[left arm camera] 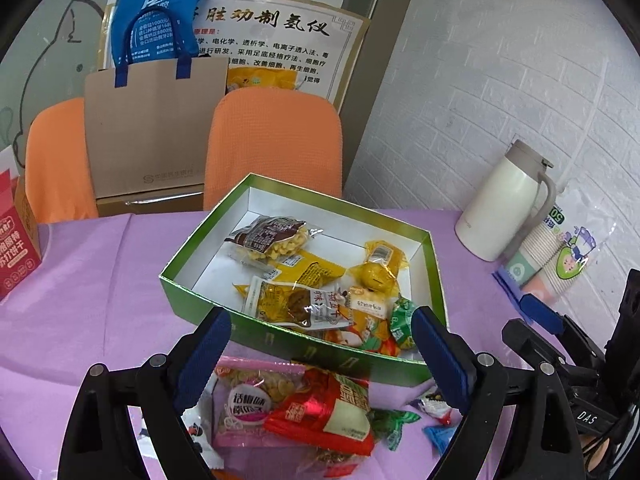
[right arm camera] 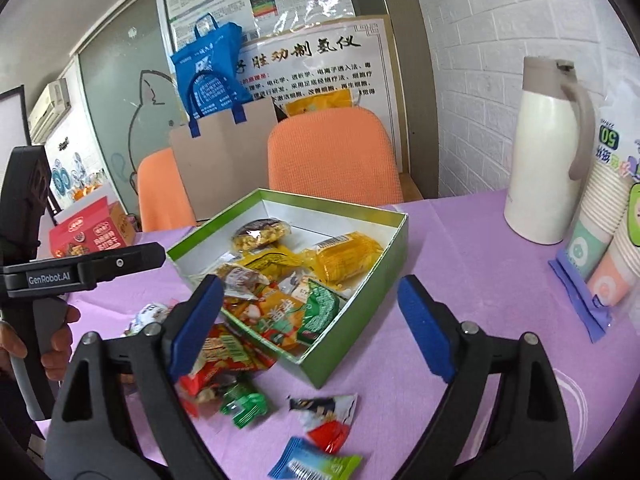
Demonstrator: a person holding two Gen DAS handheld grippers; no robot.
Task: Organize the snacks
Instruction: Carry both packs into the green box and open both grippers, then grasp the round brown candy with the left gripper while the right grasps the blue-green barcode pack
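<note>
Both sets of jaws are spread wide, nothing held. Left gripper (left arm camera: 320,356) is hung over the loose pile at the near wall of the green box (left arm camera: 200,292); right gripper (right arm camera: 308,328) is poised over the box's near corner and the scattered packets on the purple worktop (right arm camera: 460,248).

Snacks are split: roughly half already lie in the box (a corn-puff bag (left arm camera: 272,240), yellow vacuum packs, a green candy), the rest are outside it, just in front: pink packet (left arm camera: 244,404), red packet (left arm camera: 332,408), small blue sachet (right arm camera: 308,462), white-and-red wrapper (right arm camera: 328,420).

Handling, judged: all are light, soft foil or film pouches, slippery and crinkly, with contents likely crushable. A crimped end seal or a packet edge is best pinched, not the belly; flat-lying sachets may slide under the pads.

Readable text: "GenRobot.AI" on the left tool as seen from the right wrist, "DAS" on the right tool, "50" on the paper cup sleeve (right arm camera: 608,240). Chinese lettering on the packets and the wall poster (left arm camera: 276,40) is noted but not transcribed. White thermos (left arm camera: 504,204) stands well apart.
</note>
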